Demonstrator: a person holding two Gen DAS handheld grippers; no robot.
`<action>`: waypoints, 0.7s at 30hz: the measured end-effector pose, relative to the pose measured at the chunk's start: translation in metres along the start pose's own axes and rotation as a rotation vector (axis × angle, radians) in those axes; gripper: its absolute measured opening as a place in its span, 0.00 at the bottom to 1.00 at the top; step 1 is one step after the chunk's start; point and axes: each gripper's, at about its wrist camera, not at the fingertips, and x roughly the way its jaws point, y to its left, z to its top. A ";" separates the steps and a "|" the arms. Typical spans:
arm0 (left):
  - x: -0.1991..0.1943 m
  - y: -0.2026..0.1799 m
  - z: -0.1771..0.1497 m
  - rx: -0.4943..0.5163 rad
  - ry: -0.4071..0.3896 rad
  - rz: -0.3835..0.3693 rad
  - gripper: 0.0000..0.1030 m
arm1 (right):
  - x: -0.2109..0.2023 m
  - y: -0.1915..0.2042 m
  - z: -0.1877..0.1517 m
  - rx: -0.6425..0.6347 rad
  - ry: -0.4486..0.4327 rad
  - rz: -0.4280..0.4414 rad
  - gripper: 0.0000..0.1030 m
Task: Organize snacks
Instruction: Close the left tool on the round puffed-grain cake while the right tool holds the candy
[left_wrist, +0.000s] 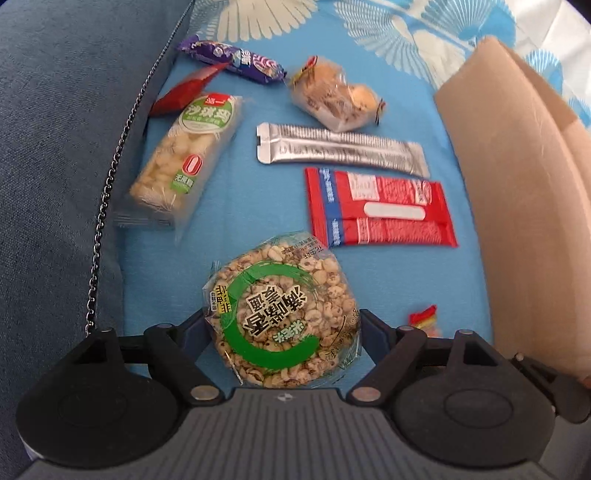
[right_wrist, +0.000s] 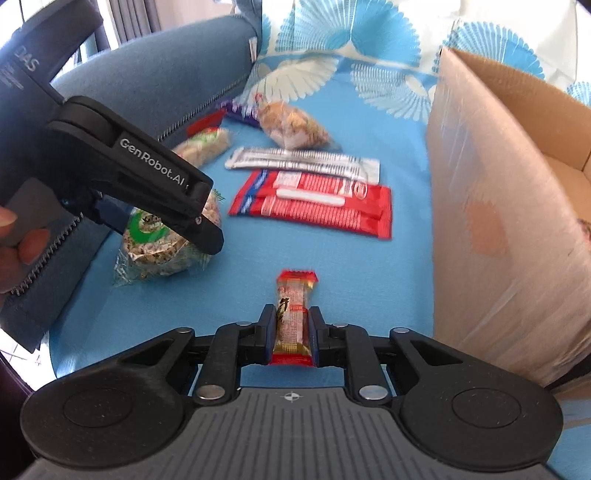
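A round puffed-grain cake (left_wrist: 280, 314) in a clear wrapper with a green ring lies on the blue cloth (left_wrist: 258, 206). My left gripper (left_wrist: 280, 315) straddles it with jaws wide, and the pads touch both sides of the pack. In the right wrist view the same cake (right_wrist: 155, 243) rests under that gripper, one finger (right_wrist: 208, 236) beside it. My right gripper (right_wrist: 291, 312) is shut on a small red-and-gold snack bar (right_wrist: 295, 288), which points away from me; it also shows at the left wrist view's lower right (left_wrist: 424, 319).
A cardboard box (right_wrist: 498, 184) stands open on the right. Further back lie a red pack (left_wrist: 380, 206), a silver stick pack (left_wrist: 343, 151), a clear bag of biscuits (left_wrist: 332, 92), a purple pack (left_wrist: 232, 61) and a green-labelled bar (left_wrist: 184, 155). A dark blue cushion (left_wrist: 55, 147) borders the left.
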 end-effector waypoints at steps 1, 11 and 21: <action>0.000 0.000 0.000 0.002 0.002 0.003 0.84 | 0.000 0.001 0.000 -0.002 -0.001 -0.005 0.19; 0.006 -0.004 -0.003 0.023 0.011 0.026 0.85 | -0.003 -0.001 -0.002 0.005 0.015 -0.017 0.24; 0.005 -0.004 -0.003 0.016 -0.005 0.031 0.83 | -0.005 0.003 -0.002 -0.024 -0.006 -0.044 0.18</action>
